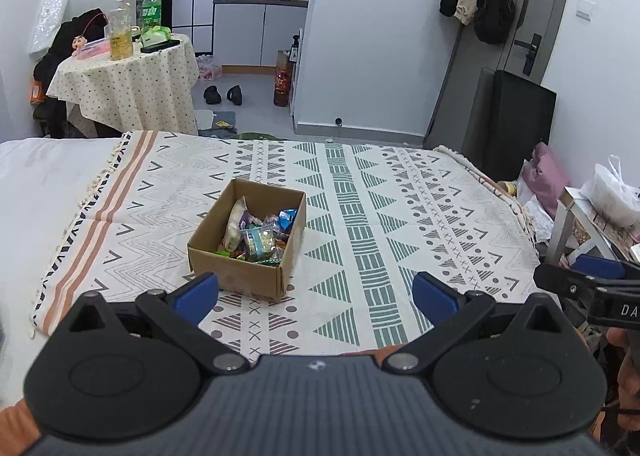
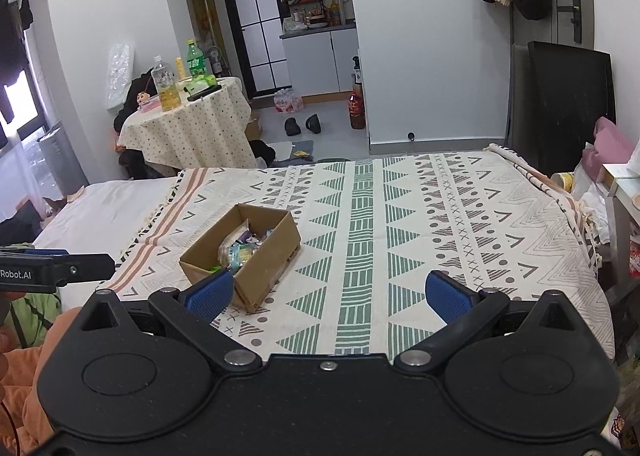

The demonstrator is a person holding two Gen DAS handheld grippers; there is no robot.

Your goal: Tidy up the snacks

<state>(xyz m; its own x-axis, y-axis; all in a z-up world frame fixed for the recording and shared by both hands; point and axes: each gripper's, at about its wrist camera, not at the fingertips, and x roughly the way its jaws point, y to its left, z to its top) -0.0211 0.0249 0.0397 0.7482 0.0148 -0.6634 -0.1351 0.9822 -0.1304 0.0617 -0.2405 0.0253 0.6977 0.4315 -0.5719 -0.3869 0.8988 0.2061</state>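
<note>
Holding both tools back, I see my left gripper (image 1: 316, 296) and right gripper (image 2: 328, 296) wide open, gripping nothing. I think the sorting is about done, with nothing left on the cloth (image 1: 400, 216). The snacks (image 1: 256, 232) sit in the cardboard box (image 1: 240, 276), middle left of the frame. Its long side runs from near me toward the far edge.

Snack packets (image 1: 256, 234) lay in a cardboard box (image 1: 240, 276) on the patterned cloth (image 1: 400, 216), nearer its left edge.
</note>
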